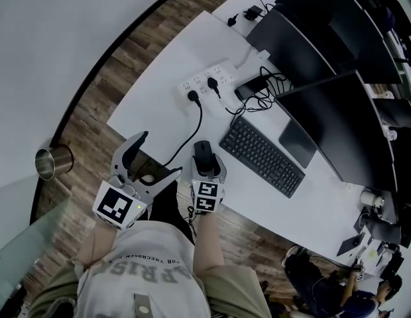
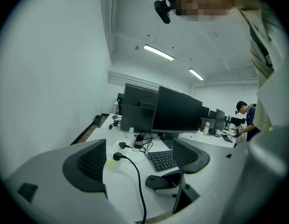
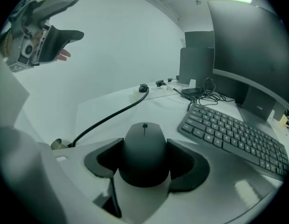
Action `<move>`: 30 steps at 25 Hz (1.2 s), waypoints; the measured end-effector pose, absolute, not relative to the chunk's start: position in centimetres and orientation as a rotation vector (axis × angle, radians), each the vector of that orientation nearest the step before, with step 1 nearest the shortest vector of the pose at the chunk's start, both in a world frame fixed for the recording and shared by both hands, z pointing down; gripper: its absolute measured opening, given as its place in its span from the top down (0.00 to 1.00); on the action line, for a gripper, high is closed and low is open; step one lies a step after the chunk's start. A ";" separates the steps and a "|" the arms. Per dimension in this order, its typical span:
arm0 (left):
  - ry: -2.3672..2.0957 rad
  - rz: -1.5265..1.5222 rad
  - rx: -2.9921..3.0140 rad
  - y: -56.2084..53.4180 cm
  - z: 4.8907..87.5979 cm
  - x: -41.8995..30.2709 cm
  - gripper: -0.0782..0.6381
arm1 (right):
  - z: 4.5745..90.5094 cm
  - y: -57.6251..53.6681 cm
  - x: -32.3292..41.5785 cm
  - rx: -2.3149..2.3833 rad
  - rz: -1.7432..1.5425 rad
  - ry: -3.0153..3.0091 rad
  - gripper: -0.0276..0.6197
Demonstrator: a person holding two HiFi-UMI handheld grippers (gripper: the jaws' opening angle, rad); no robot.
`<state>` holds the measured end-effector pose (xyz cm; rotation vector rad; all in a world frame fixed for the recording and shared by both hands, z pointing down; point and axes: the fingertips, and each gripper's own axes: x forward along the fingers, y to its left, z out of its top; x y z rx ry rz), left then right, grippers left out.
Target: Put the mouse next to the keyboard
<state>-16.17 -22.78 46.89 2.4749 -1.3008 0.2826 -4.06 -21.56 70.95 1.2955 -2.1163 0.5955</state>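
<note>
Gripping was the step in hand. The right gripper [image 1: 208, 167] had its jaws closed partway onto the mouse [image 3: 144, 148], pads against both flanks, w/ the mouse's nose poking out past the tips. The mouse sat on the table [image 1: 159, 105] close to the front edge. It was prob. not lifted yet, but the underside was hidden, so I couldn't be sure. It lay off the left short end of the keyboard [image 1: 262, 156], near but w/ a clear gap btwn them, so the placing wasn't done. A black cable [image 1: 195, 121] ran across the table to the front edge just on the mouse's other side, not touching it. The left gripper [image 2: 140, 160] hung by the front edge beyond the cable, jaws wide, nothing btwn them; prob. no part in this step.

Next move, as I judged it: squeeze firmly enough that the rounded shell didn't squirt out, then raise or slide it a little. Carry it toward the keyboard's end & away from the cable, set it flat alongside w/o knocking the keys, then let go. Main risk looked like slip.
</note>
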 end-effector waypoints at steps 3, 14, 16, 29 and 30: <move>-1.301 0.261 2.475 -22.7 46.8 -16.3 0.29 | 70.9 -21.7 -4.0 1.306 0.602 -2.094 0.51; -1.232 0.287 2.518 -21.2 46.3 -17.0 0.29 | 69.6 -21.4 -3.2 1.465 0.698 -2.057 0.51; -1.210 0.290 2.531 -20.8 46.1 -17.1 0.29 | 68.7 -21.4 -2.7 1.524 0.710 -2.052 0.51; -0.881 0.298 2.720 -15.5 44.6 -14.5 0.29 | 58.6 -15.8 2.2 1.943 0.655 -1.948 0.51; -0.848 0.297 2.738 -14.9 44.6 -14.0 0.29 | 58.0 -14.9 2.9 1.973 0.646 -1.925 0.51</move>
